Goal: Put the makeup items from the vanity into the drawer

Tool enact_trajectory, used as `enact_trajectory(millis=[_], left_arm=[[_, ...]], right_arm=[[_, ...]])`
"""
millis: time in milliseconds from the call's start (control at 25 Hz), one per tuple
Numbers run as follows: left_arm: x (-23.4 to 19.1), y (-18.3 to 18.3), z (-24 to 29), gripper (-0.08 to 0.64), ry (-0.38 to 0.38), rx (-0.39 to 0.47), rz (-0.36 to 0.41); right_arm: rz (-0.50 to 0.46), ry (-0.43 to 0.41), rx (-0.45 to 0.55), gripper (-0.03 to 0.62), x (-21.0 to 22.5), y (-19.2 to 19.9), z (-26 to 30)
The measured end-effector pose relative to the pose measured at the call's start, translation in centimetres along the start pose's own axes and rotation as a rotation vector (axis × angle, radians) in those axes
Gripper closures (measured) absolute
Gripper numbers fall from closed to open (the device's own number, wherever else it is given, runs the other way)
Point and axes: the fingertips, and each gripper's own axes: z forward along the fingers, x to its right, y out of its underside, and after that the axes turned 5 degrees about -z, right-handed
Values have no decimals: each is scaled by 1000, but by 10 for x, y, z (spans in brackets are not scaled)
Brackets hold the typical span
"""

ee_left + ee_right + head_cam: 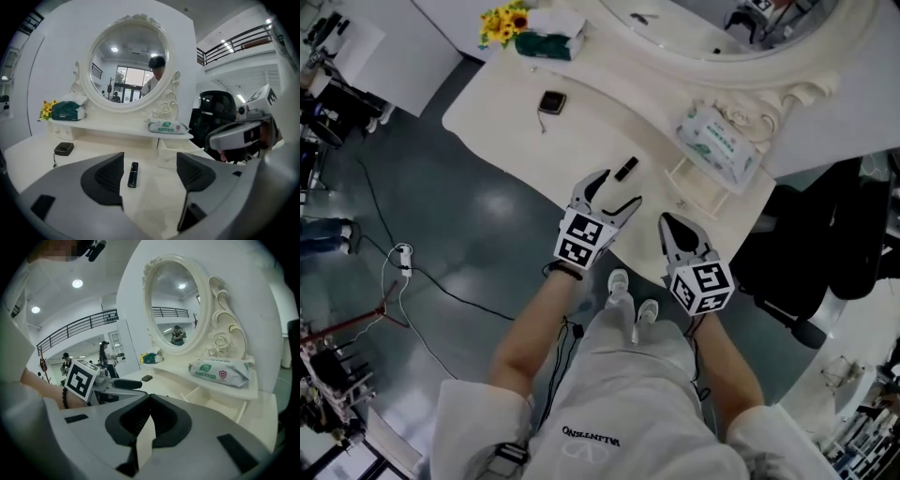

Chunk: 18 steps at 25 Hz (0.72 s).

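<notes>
A black lipstick tube (625, 168) lies on the cream vanity top (511, 127), just beyond my left gripper (617, 189). That gripper is open and holds nothing. In the left gripper view the lipstick tube (133, 174) lies on the table between the spread pads, nearer the left one, and my left gripper (150, 164) does not touch it. A small white drawer (705, 200) stands pulled out under the shelf, to the right of the tube. My right gripper (672, 223) is shut and empty near the table's front edge, short of the drawer (206, 392).
A pack of wet wipes (717, 141) lies on the shelf above the drawer. A small black compact (551, 101) with a cord sits further left. A green tissue box (548, 45) and yellow flowers (502, 23) stand at the back. A black chair (825, 253) is at the right.
</notes>
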Motion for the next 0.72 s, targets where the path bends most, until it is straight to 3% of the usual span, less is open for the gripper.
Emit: enact_trajectory(millis=[200,720], left_arm=[[-13,14,25,136,-1,-50,-31],[-34,37,81,104,15,-206,-1]], right_arm=[[29,-7,-19,580,9,11,23],[132,10,-34,580,32,23,62]])
